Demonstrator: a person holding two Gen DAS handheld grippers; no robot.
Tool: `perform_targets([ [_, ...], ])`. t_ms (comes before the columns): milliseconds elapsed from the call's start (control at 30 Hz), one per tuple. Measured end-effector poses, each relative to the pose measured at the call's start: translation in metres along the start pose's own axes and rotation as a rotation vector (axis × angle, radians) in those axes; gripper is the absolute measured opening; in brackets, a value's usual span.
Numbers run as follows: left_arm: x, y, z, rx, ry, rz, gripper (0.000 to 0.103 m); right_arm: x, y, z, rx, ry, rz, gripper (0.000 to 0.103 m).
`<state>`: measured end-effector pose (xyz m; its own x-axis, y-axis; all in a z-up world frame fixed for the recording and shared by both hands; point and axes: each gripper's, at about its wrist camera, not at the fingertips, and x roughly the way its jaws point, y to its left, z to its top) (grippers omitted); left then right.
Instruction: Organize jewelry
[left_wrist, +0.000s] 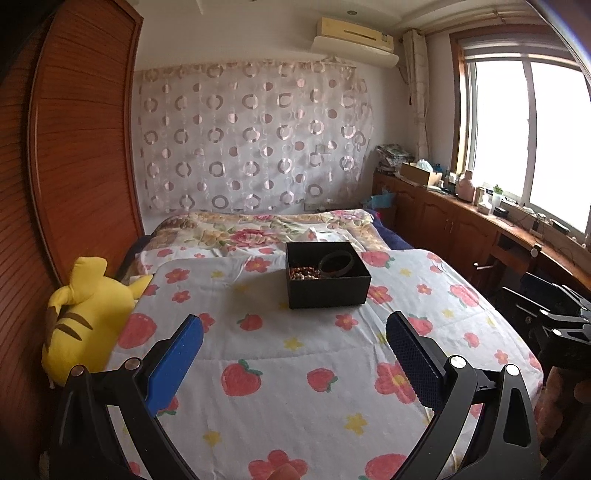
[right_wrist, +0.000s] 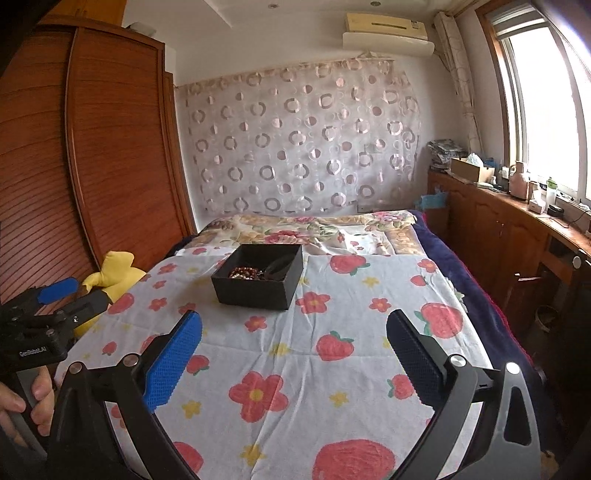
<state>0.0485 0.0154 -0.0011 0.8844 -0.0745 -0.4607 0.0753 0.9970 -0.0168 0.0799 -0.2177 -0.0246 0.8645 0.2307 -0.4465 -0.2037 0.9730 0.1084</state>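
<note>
Blue rubber pads line both tools: the left gripper (left_wrist: 294, 323) and the right gripper (right_wrist: 294, 321) each stand spread wide, holding and touching nothing, above a white quilt printed with red strawberries and flowers (left_wrist: 280, 354). Ahead of both sets of fingers, well apart from them, sits a black rectangular cardboard box (left_wrist: 327, 286) on the quilt, lid off. Inside it lie a string of brown and pearl-coloured beads (left_wrist: 303, 273) at the near left and a dark round bangle (left_wrist: 336, 261) beside it toward the far right. Judging by this, the jewelry is already gathered in the box and both tools are released; any next move would call for reaching forward to the box.
</note>
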Motion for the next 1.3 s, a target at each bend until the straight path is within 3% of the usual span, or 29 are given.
perform_targets([
  [1300, -0.0107, -0.0038, 0.0057, 0.000, -0.024, -0.001, 0.096, 0.0017, 0.0018, -0.0010, 0.001, 0.001, 0.003, 0.101],
])
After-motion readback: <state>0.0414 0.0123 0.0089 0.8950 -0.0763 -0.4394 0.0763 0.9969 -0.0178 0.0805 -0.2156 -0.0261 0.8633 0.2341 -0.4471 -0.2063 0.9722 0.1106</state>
